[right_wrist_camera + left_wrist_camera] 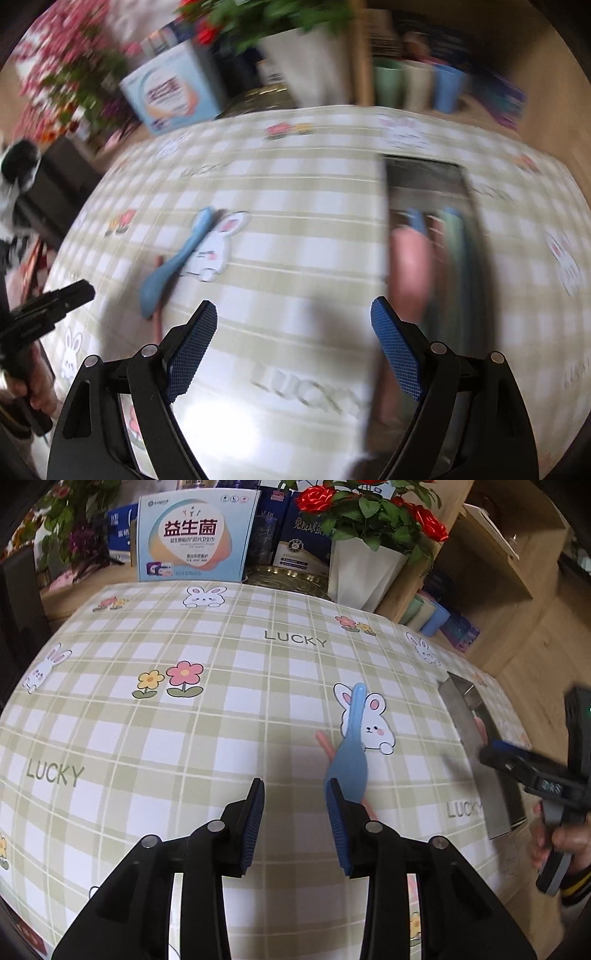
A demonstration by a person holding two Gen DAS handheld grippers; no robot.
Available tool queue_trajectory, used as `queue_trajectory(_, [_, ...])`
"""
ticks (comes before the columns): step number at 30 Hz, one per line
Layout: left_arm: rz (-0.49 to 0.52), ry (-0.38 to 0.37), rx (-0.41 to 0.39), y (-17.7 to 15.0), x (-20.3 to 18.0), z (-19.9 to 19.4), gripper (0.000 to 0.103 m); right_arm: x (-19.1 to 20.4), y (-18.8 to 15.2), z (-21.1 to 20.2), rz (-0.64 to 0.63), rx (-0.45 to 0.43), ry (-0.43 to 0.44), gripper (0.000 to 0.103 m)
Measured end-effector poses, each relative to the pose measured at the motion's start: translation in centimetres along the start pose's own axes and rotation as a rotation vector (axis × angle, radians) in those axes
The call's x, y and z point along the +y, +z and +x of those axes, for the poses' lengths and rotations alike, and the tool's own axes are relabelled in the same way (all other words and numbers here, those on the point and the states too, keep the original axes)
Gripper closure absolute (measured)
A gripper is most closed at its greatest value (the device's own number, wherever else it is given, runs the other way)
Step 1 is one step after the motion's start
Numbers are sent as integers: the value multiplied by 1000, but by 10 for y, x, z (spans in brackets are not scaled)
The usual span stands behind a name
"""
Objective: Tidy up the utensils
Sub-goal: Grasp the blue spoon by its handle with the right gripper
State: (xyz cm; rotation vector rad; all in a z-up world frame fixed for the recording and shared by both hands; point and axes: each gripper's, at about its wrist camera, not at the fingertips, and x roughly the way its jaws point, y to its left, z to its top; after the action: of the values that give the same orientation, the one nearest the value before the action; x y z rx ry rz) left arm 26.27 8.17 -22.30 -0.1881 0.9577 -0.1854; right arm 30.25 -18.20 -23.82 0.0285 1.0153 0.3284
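Observation:
A blue spoon (349, 753) lies on the checked tablecloth (207, 716), across a pink utensil (323, 744). My left gripper (295, 786) hovers open just before the spoon's bowl. Its right fingertip (334, 786) overlaps the bowl's edge, and nothing sits between the pads. At the right stands a long metal tray (476, 746). In the blurred right wrist view the tray (424, 177) holds a pink spoon (408, 266) and blue and green utensils. My right gripper (291, 314) is wide open and empty over the cloth, left of the tray. The blue spoon (177, 266) lies further left.
Behind the table stand a light-blue box (195, 535), dark boxes, a gold dish (288, 579) and a white planter with red roses (365, 568). Pastel cups (428, 614) sit on a wooden shelf at the back right. A hand (565, 843) holds the right gripper's handle.

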Motion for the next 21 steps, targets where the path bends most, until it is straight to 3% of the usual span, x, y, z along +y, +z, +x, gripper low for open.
queue_trajectory(4, [-48,-11,-25,-3,9,-1,69,41,31,40,-212,51,-78,21])
queue_trajectory(6, [-79,-22,-39,-4,14,-4,69,50,46,55,-247,68,-105,24])
queue_trajectory(13, [-137,-25,-46,-8,29,-2,69,72,91,92,-180,84,-118,25])
queue_trajectory(21, [-156,-23,-50,-9,39,-5,69,78,80,108,-229,142,-196,25])
